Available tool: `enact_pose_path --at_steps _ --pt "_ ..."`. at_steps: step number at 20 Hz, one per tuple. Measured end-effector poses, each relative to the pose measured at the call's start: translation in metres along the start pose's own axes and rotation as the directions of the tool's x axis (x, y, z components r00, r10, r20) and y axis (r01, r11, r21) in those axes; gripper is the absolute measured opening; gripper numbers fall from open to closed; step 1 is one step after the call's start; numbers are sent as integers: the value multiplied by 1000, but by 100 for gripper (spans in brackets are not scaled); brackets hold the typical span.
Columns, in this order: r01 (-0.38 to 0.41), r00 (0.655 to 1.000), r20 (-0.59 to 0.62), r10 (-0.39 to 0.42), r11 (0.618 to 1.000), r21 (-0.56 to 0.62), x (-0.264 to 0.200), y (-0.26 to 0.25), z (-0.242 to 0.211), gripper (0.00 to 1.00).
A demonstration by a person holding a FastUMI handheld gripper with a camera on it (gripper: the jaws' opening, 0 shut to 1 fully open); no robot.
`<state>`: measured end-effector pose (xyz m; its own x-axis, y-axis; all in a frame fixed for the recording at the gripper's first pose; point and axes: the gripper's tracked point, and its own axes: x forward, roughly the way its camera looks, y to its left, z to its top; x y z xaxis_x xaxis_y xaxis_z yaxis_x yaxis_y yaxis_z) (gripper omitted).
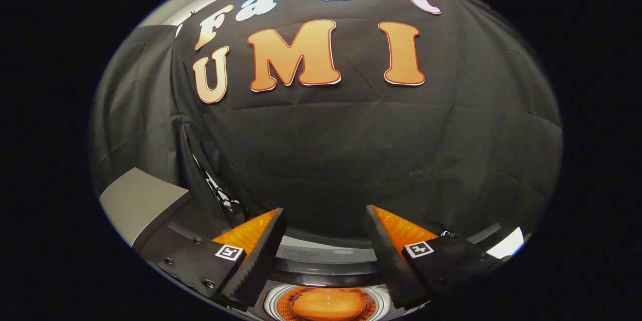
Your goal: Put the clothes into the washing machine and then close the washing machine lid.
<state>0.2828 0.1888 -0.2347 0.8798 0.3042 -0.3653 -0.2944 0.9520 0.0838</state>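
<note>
Beyond your fingers hangs the black cloth wall [351, 145] of the booth, and it takes up most of what you face, so you are aimed level or a little upward and not down at the work. Off to your left, against that cloth, sits a grey flat-topped box [135, 200] whose purpose you cannot make out from this angle.

Below the wall and right under your gripper [326, 233], you can see a curved grey-and-dark rim that looks like the top of the washing machine [321, 256]. Between and beneath the fingers lies a round opening ringed in pale metal with an orange glow inside it [326, 306]; judge that to be the drum, though whether the orange is clothing or a reflection you cannot tell.

Your fingers stand wide apart with nothing between them, and no garment hangs from either pad. No lid is clearly visible, so you cannot say if it is up or down.

Taken together, you appear to be hovering above the machine with empty jaws, which fits either having nothing picked up yet or being ready for the lid step. Your next move calls for tipping the gripper downward first, so the drum, any clothes and the lid come properly under your fingers before you commit to a grasp.
</note>
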Motion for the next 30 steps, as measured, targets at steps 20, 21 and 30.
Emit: enact_pose_path --at_steps 20,21,30 --pt "10 998 -60 -8 999 42 -110 12 -90 100" --pt "2 999 -35 -1 999 47 -114 13 -79 100" --pt "-44 979 202 33 998 50 -188 19 47 100"
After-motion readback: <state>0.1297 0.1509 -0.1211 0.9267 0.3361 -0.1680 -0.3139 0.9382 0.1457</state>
